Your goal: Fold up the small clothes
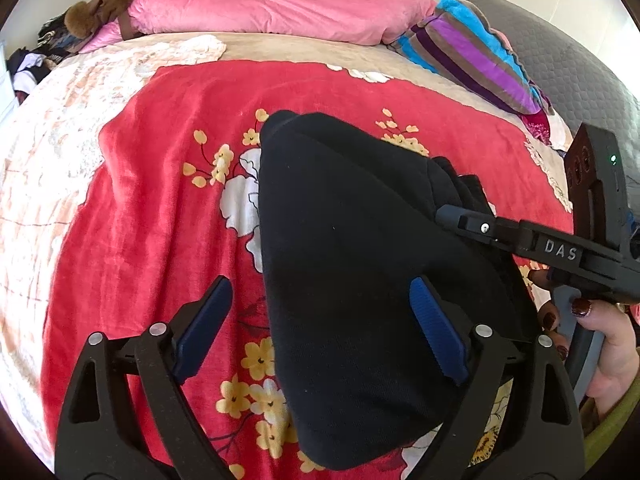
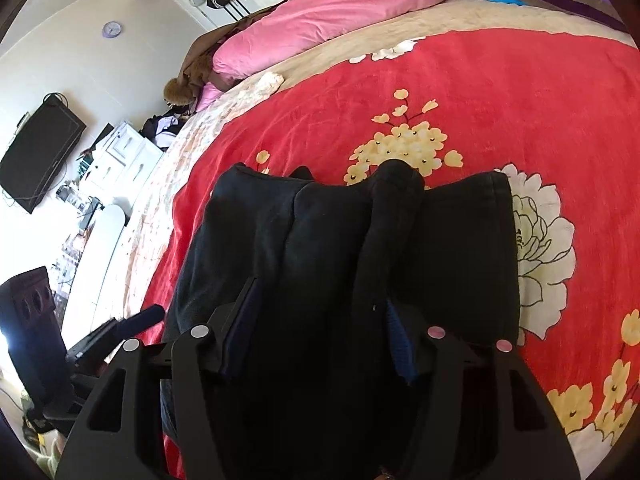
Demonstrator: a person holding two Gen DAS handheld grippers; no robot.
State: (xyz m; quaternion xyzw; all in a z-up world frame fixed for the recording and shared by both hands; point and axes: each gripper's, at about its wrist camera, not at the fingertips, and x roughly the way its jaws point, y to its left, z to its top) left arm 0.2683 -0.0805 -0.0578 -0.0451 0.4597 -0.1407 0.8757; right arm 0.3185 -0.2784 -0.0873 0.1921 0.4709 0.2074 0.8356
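Black garment [image 1: 352, 264] lies folded on red floral blanket [image 1: 160, 184], both hand-held grippers open

Black garment [image 1: 352, 264] (small, soft), folded, bunched, lying on red floral blanket [image 1: 152, 200]

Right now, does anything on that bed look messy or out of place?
The black garment on the red floral blanket is only half folded: a bunched strip stands up along its top instead of lying flat. Nothing looks spilled or damaged.
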